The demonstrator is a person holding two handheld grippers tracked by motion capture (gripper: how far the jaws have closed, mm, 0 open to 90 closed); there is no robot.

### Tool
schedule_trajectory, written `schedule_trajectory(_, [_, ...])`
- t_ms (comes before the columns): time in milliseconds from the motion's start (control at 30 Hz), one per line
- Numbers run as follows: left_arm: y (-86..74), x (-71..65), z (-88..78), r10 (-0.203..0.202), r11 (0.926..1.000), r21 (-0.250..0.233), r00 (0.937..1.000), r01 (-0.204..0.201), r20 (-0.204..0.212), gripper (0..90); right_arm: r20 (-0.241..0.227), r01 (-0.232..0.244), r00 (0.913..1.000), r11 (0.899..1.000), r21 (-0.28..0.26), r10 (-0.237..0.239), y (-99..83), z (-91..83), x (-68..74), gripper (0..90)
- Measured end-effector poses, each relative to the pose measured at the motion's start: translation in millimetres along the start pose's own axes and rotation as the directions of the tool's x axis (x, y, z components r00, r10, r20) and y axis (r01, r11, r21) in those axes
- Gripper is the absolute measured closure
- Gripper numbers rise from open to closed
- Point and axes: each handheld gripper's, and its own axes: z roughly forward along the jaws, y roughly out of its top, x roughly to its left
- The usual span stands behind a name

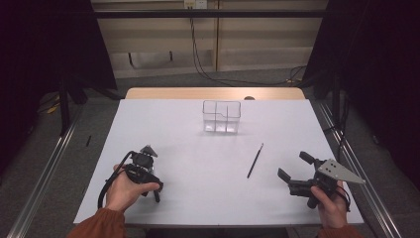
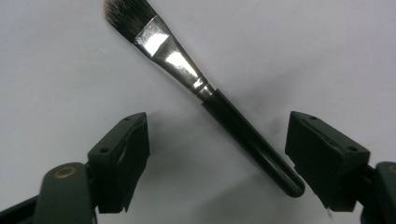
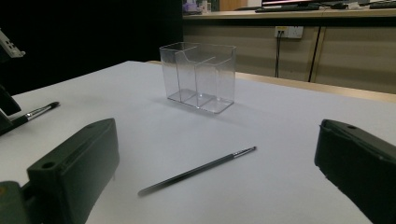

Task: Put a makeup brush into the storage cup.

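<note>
1. two tools are out over the white table (image 1: 198,163), one in each hand of the person whose orange sleeves come in from the near edge.
2. the left tool (image 1: 154,191) is held low at the near left of the table, tipped down toward the surface. its jaws stand apart, and in the left gripper view a flat brush (image 2: 205,93) lies between them on the table, crossing the gap at a slant.
3. that flat brush has dark bristles, a shiny metal collar and a black handle. the rounded end of the handle sits just beside one jaw; whether it touches i cannot tell. the other jaw is clear of it, so nothing is pinched.
4. the right tool (image 1: 296,167) is held at the near right with its jaws spread wide and nothing between them.
5. a second brush, a thin brush (image 1: 255,160), lies flat on the table between the two hands, nearer the right tool and apart from it.
6. so i count two brushes, one flat and thick, one long and slender.
7. one clear plastic organizer (image 1: 221,117) stands upright toward the far side of the table, with its inner walls splitting it into compartments; i see nothing inside them.
</note>
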Motion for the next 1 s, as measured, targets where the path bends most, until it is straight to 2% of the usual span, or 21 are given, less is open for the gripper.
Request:
schedule_trajectory(133, [-0.6,-0.4,3.0,-0.017,0.9997,0.018,0.9997,0.017,0.015,28.9,-0.001,-0.001,1.0000,1.000,0.001,0.001,-0.1,-0.1,-0.2,0.0])
schedule_trajectory(200, [-1.0,-2.3,3.8,-0.029,0.9996,0.007,0.9996,0.029,0.005,29.1,-0.001,-0.001,1.0000,1.000,0.001,0.001,-0.1,-0.1,-0.1,0.0])
schedule_trajectory(367, [-0.5,-7.2,5.5,-0.012,0.9996,0.025,0.9995,0.013,-0.029,28.7,-0.002,0.003,1.0000,1.000,0.003,-0.003,-0.3,0.1,0.0,0.0])
schedule_trajectory(533, [1.3,-13.3,7.7,0.023,0.9980,0.060,0.9968,-0.018,-0.076,29.5,-0.005,0.004,1.0000,1.000,0.007,-0.004,-0.5,0.1,-0.4,0.0])
schedule_trajectory(700, [3.2,-13.9,8.7,0.024,0.9963,0.084,0.9966,-0.018,-0.079,30.1,-0.007,0.000,1.0000,1.000,0.008,0.000,-0.6,-0.3,-0.3,0.0])
schedule_trajectory(867, [2.4,-14.2,9.0,0.025,0.9966,0.080,0.9967,-0.019,-0.077,32.8,-0.007,0.003,1.0000,1.000,0.009,-0.003,-0.7,0.0,-0.1,0.0])
schedule_trajectory(1000, [2.7,-11.4,7.1,0.036,0.9953,0.093,0.9971,-0.029,-0.068,39.4,-0.012,0.006,0.9999,1.000,0.014,-0.006,-1.1,0.8,0.0,0.0])
